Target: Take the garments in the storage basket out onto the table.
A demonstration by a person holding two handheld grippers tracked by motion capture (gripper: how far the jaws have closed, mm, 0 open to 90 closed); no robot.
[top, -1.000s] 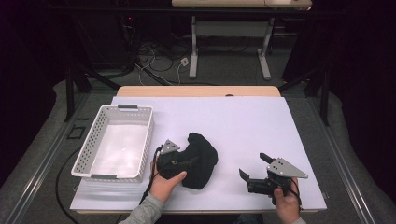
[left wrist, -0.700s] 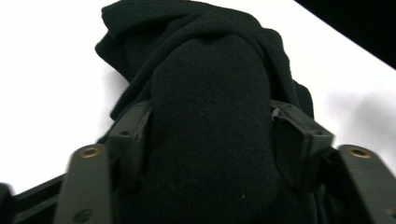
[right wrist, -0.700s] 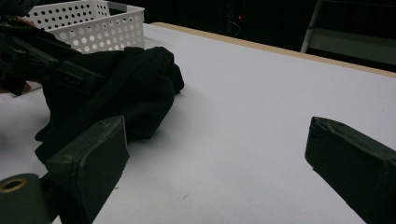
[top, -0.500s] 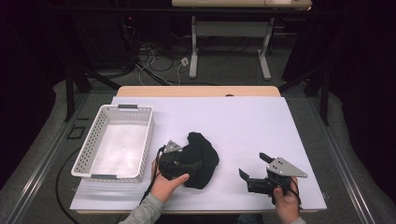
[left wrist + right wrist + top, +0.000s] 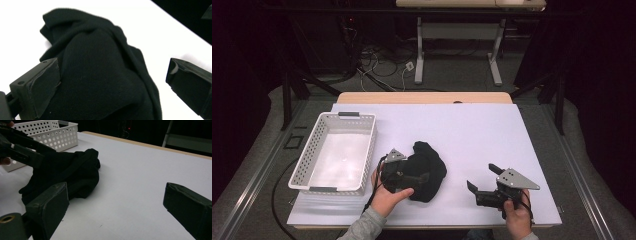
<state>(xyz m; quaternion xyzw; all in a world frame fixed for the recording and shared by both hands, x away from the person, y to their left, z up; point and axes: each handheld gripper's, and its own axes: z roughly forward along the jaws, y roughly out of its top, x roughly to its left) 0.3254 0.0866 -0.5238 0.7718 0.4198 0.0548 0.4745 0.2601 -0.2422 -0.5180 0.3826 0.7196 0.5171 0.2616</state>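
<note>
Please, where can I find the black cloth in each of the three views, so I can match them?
High view: the black cloth lies at lower centre, right of the white basket.
Left gripper view: it covers the centre, between the open left tongs.
Right gripper view: it lies at left of centre.
Shared landmark: the white basket beside the cloth.

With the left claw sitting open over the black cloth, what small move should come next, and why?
Probably close the left claw on the black cloth. Its jaws have just been opening and now straddle the bunched fabric without pinching it, while the white basket stands beside it.
</note>
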